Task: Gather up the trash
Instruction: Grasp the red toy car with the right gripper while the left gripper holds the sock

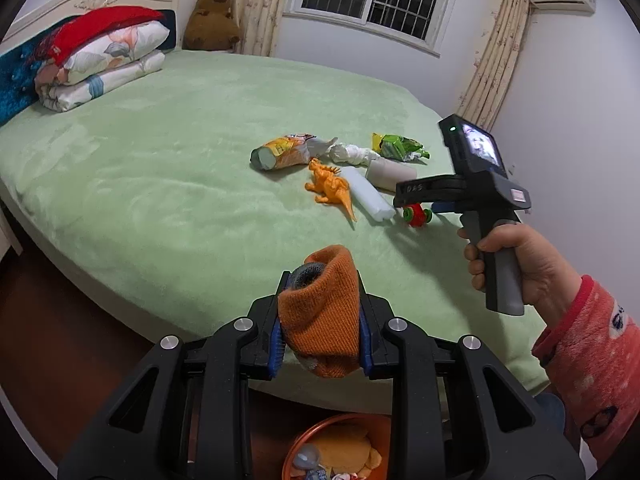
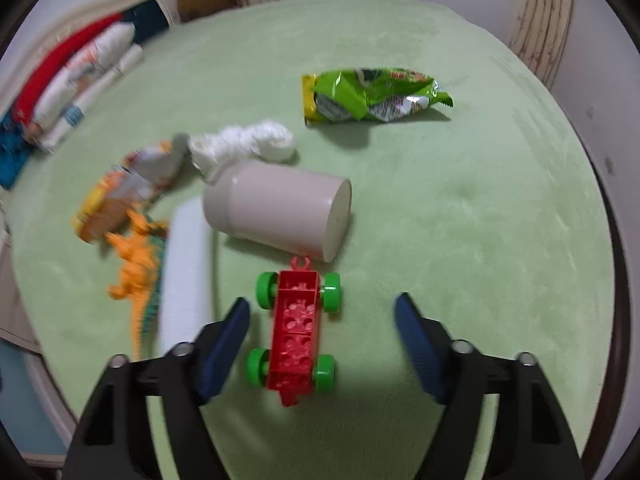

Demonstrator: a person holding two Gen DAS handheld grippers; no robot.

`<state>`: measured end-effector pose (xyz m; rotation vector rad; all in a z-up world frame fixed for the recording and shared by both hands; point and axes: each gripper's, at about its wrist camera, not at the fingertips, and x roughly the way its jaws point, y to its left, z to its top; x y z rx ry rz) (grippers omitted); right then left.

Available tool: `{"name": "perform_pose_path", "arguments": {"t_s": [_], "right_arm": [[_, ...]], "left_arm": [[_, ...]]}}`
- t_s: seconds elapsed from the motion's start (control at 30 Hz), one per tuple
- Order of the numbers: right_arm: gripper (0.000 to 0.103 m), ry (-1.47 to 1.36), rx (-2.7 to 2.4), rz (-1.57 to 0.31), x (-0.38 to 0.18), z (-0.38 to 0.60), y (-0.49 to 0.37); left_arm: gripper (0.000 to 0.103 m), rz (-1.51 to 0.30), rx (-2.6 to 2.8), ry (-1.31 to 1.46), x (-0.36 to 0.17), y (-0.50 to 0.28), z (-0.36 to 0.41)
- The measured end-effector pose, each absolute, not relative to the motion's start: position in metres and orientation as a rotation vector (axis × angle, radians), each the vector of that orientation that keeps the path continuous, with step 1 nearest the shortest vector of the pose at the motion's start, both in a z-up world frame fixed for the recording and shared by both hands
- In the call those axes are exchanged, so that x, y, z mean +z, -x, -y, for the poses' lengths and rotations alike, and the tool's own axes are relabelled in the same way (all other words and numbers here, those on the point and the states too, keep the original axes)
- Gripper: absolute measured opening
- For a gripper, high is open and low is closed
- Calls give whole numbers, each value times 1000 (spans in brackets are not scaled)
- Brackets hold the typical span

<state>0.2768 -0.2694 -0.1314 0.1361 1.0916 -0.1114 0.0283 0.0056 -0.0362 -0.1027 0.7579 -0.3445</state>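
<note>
My left gripper [image 1: 322, 280] is shut on an orange knitted sock [image 1: 324, 312], held over the bed's near edge above an orange bin [image 1: 304, 440]. My right gripper [image 2: 322, 310] is open and empty, its jaws either side of a red toy car with green wheels [image 2: 296, 328]. On the green bed lie a green snack bag [image 2: 372, 96], a crumpled white tissue [image 2: 244, 146], a beige cup on its side [image 2: 280, 210], a white foam block [image 2: 186, 272], an orange snack wrapper [image 1: 282, 152] and an orange toy dinosaur [image 1: 330, 188].
Folded quilts [image 1: 96, 64] and a brown plush toy [image 1: 212, 20] sit at the head of the bed [image 1: 160, 160]. The bin on the floor holds yellow and other items. A window and curtains are behind the bed.
</note>
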Motion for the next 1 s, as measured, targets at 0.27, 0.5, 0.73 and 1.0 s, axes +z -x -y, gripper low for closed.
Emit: {"name": "perform_pose_path", "arguments": {"t_s": [0.27, 0.5, 0.73, 1.0], "right_arm": [[38, -161, -105, -1079, -127, 273, -268], [37, -143, -75, -1032, -106, 275, -247], [37, -116, -33, -962, -76, 277, -213], [37, -45, 89, -853, -42, 270, -138]], "left_arm": [[27, -777, -340, 96, -41, -30, -5], [27, -788, -345, 96, -43, -33, -4], [27, -794, -344, 85, -41, -43, 4], [27, -790, -357, 47, -38, -35, 15]]}}
